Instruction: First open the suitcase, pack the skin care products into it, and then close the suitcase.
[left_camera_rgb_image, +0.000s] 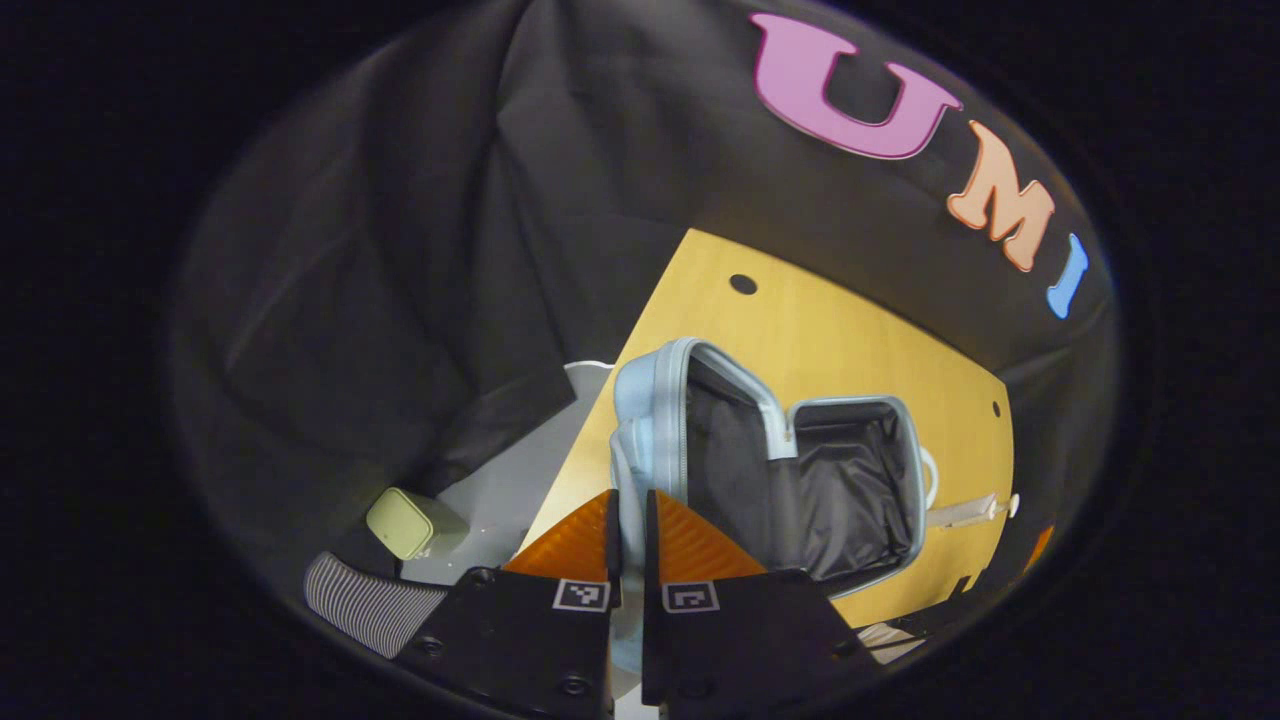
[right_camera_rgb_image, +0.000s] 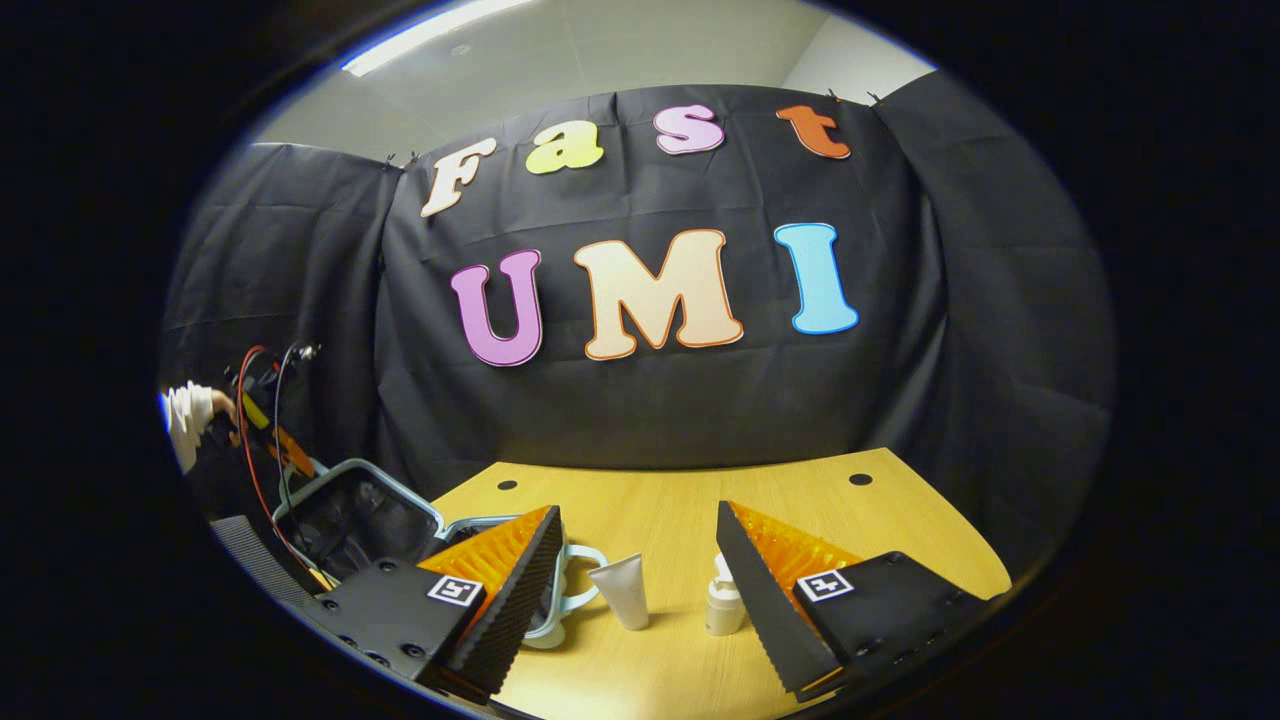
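The light-blue suitcase (left_camera_rgb_image: 650, 400) lies open on the yellow table (left_camera_rgb_image: 820, 330), its black lining showing in both halves. My left gripper (left_camera_rgb_image: 628, 520) is shut on the rim of the raised lid, and pale blue shows between the orange fingers. In the right gripper view the suitcase (right_camera_rgb_image: 360, 510) sits at the left, with the left gripper (right_camera_rgb_image: 280, 445) and a white sleeve (right_camera_rgb_image: 190, 420) above it. My right gripper (right_camera_rgb_image: 637, 515) hangs open above the table. A white tube (right_camera_rgb_image: 620, 592) and a small white pump bottle (right_camera_rgb_image: 723, 598) stand between its fingers, farther off.
A pale green box (left_camera_rgb_image: 400, 522) sits on the grey floor to the left of the table, beside a striped chair back (left_camera_rgb_image: 365, 600). The suitcase handle (right_camera_rgb_image: 585, 560) points toward the tube. Black cloth walls close in behind the table (right_camera_rgb_image: 660, 500).
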